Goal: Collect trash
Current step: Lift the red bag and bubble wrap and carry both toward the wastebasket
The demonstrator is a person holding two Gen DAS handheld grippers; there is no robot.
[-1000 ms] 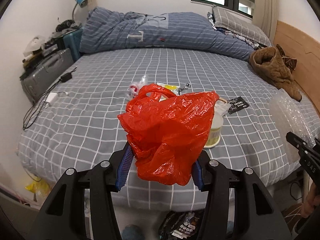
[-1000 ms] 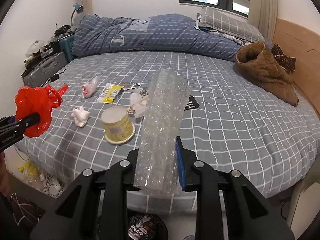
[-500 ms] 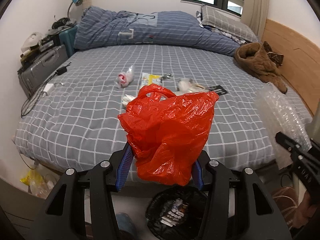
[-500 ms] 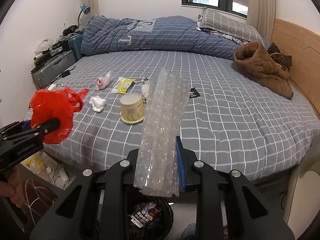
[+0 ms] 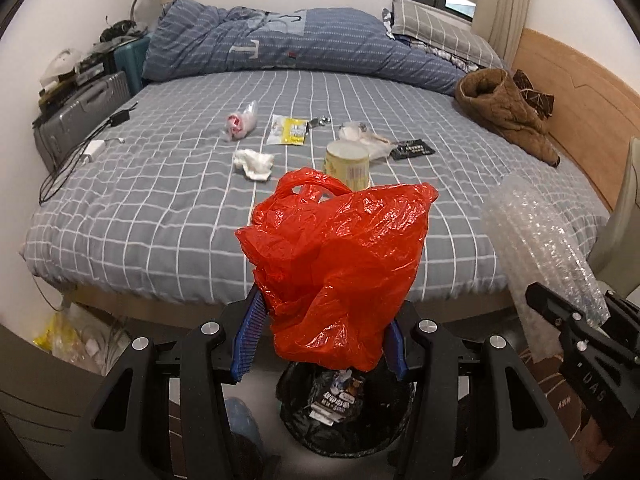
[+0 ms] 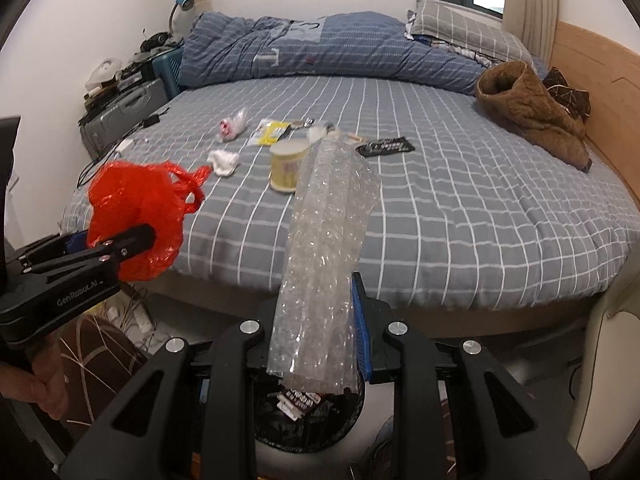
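My left gripper is shut on a crumpled red plastic bag, held above a black-lined trash bin on the floor at the bed's foot. My right gripper is shut on a roll of clear bubble wrap, held above the same bin. The red bag also shows at the left of the right wrist view. On the grey checked bed lie a yellow cup, a white tissue, a yellow packet, a pink-white wrapper and a black wrapper.
A brown jacket lies at the bed's right side by the wooden headboard. A blue duvet is piled at the far end. A suitcase, cables and a charger are at the left. A yellow bag lies on the floor.
Both grippers have pulled back from the bed with their loads. The trash bin has come into view beneath them, and the bed's trash now looks farther off.
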